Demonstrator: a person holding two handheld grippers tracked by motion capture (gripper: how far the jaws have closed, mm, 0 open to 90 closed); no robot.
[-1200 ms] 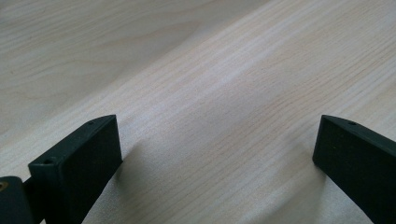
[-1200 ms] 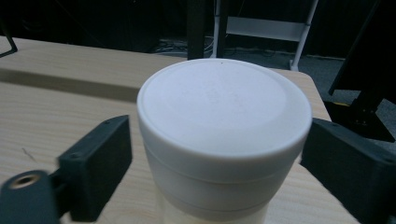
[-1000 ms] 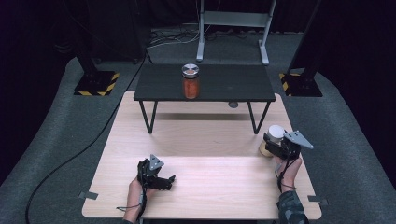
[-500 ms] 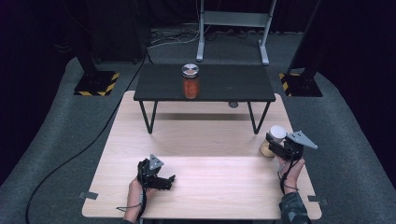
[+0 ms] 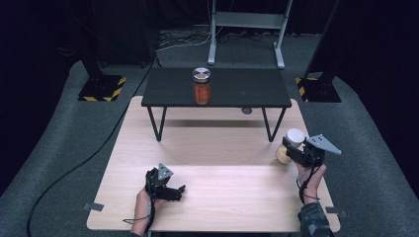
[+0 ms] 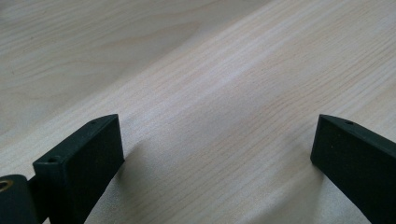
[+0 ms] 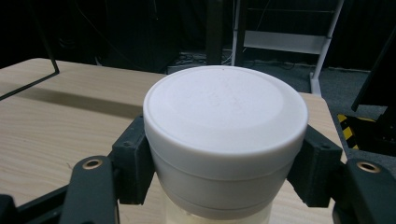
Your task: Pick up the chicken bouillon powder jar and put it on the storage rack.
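A jar with a white lid (image 5: 295, 137) and a pale yellowish body stands near the right edge of the wooden table (image 5: 222, 148). My right gripper (image 5: 292, 149) is shut on it just below the lid. In the right gripper view the white lid (image 7: 225, 109) bulges between the two black pads (image 7: 133, 161), which press on both sides. My left gripper (image 5: 171, 190) rests low on the table at the front left, jaws wide apart. In the left gripper view, bare wood lies between the fingers (image 6: 79, 158). A second jar (image 5: 201, 86), orange-red with a silver lid, stands on the small black table.
The small black table (image 5: 257, 89) on thin metal legs stands across the far end of the wooden table. Grey carpet surrounds it, with a black cable (image 5: 84, 163) on the left. Stand bases with yellow-black stripes (image 5: 101, 91) and a grey metal frame (image 5: 247, 29) lie behind.
My right gripper has shifted slightly to the right at the white-lidded jar. The left gripper and the orange-red jar have not moved.
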